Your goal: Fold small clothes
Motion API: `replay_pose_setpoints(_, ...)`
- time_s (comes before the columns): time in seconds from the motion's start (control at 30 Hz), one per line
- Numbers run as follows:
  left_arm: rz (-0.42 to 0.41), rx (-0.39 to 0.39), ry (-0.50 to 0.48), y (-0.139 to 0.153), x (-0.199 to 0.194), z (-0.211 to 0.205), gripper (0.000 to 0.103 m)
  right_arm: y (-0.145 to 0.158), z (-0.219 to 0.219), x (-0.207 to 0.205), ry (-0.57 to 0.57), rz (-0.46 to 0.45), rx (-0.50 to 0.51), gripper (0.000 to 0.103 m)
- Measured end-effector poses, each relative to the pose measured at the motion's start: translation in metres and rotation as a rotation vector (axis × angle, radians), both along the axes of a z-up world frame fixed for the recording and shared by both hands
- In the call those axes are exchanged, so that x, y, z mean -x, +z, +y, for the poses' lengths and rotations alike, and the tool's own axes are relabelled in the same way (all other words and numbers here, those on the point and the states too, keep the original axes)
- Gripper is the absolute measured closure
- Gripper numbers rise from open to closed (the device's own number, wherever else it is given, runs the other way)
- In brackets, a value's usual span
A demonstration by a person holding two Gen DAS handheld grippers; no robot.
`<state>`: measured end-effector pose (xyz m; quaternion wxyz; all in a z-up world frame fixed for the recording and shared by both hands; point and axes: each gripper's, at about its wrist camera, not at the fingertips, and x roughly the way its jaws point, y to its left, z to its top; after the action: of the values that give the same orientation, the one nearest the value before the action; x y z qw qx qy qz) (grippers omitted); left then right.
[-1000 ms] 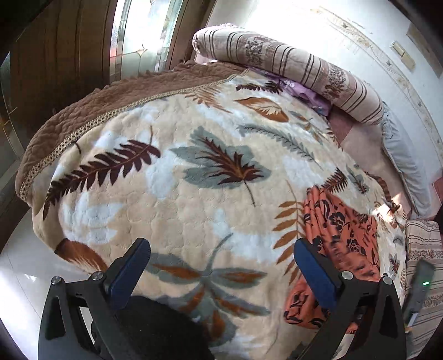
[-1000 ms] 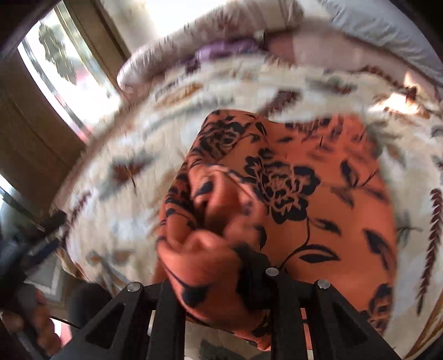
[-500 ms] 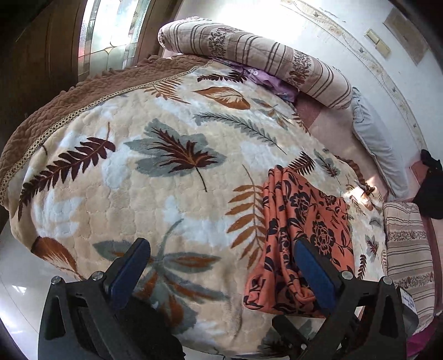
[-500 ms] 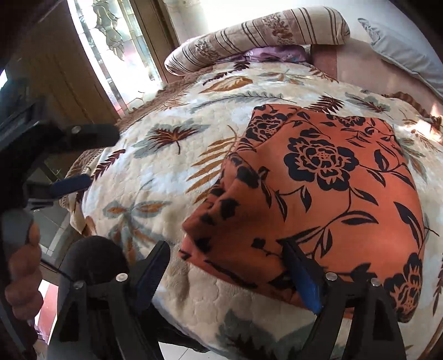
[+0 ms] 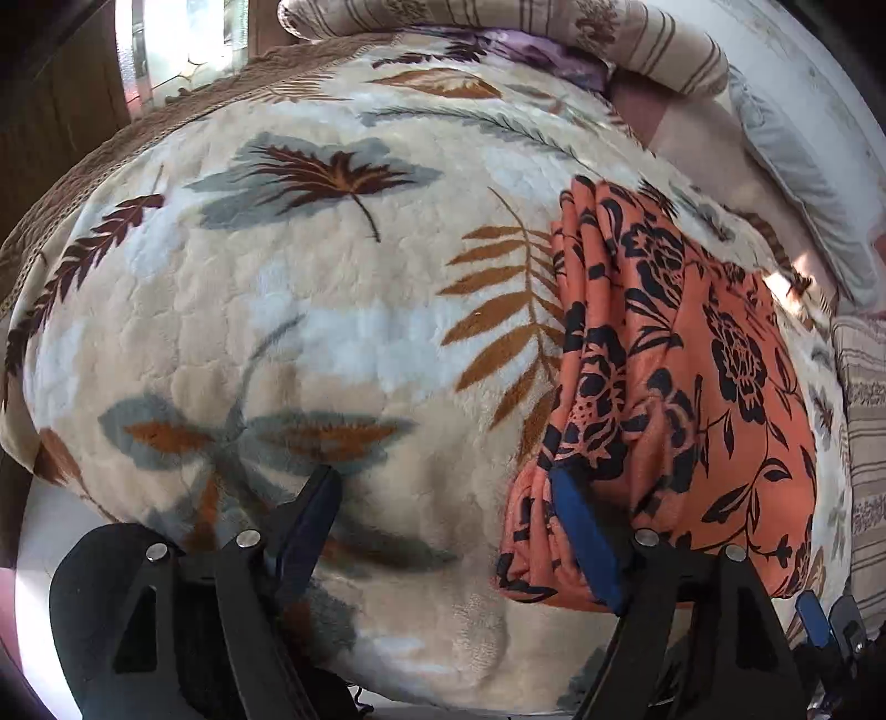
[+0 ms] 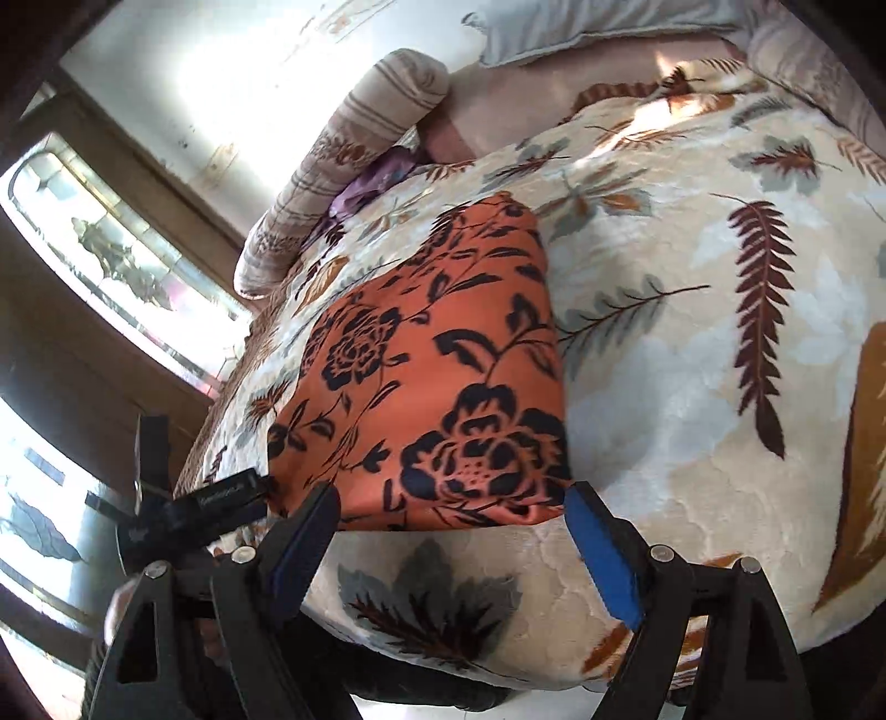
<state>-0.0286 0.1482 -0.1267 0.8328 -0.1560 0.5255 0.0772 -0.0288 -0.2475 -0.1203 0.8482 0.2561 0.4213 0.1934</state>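
Observation:
An orange garment with black flowers (image 5: 692,376) lies folded on the leaf-print blanket (image 5: 310,310) near the bed's front edge. It also shows in the right wrist view (image 6: 432,376). My left gripper (image 5: 443,515) is open and empty, just left of the garment, with its right finger (image 5: 581,526) against the garment's bunched near-left edge. My right gripper (image 6: 448,531) is open and empty, with its fingers either side of the garment's near edge. The left gripper's body (image 6: 188,509) shows at the garment's left corner in the right wrist view.
A striped rolled bolster (image 5: 554,33) and a grey pillow (image 5: 803,183) lie at the head of the bed. A purple cloth (image 5: 531,52) sits by the bolster. A window (image 6: 111,266) and dark wooden wall stand left of the bed. A striped cushion (image 5: 864,421) lies at right.
My right gripper let go of the orange garment, opened and drew back to its near edge. My left gripper moved right and closer, up against the garment's left edge.

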Motion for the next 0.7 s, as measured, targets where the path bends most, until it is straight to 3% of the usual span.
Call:
replay_pose_setpoints(0.07, 0.042, -0.112, 0.024, 0.008, 0.004, 0.001, 0.027, -0.004, -0.014, -0.004, -0.026, 0.012, -0.042, 0.018)
replay_pose_setpoints(0.23, -0.093, -0.142, -0.005, 0.063, 0.004, -0.011, 0.025, -0.003, -0.031, -0.021, -0.042, 0.002, -0.108, 0.018)
replay_pose_setpoints(0.33, -0.178, -0.12, -0.111, 0.094, -0.012, -0.045, 0.022, -0.003, -0.038, -0.027, -0.061, 0.015, -0.127, 0.018)
replay_pose_setpoints(0.4, -0.208, -0.096, -0.179, 0.099, -0.028, -0.069, 0.019, -0.005, -0.043, -0.035, -0.068, 0.035, -0.149, 0.018)
replay_pose_setpoints(0.5, -0.229, -0.122, -0.257, 0.08, -0.05, -0.095, 0.019, -0.008, -0.045, -0.051, -0.04, 0.079, -0.203, 0.018)
replay_pose_setpoints(0.53, -0.205, -0.167, -0.248, 0.064, -0.056, -0.097, 0.019, -0.011, -0.045, -0.057, -0.028, 0.099, -0.23, 0.018)
replay_pose_setpoints(0.6, -0.043, -0.268, -0.194, 0.023, -0.067, -0.089, 0.018, -0.02, -0.046, -0.072, -0.012, 0.15, -0.276, 0.018)
replay_pose_setpoints(0.63, -0.014, -0.221, -0.177, 0.008, -0.066, -0.08, 0.016, -0.028, -0.046, -0.079, -0.009, 0.187, -0.298, 0.018)
replay_pose_setpoints(0.67, -0.051, -0.146, -0.144, 0.005, -0.06, -0.068, 0.015, -0.037, -0.046, -0.088, -0.009, 0.23, -0.323, 0.018)
replay_pose_setpoints(0.7, -0.049, -0.124, -0.127, 0.004, -0.058, -0.061, 0.014, -0.045, -0.046, -0.095, -0.01, 0.263, -0.347, 0.018)
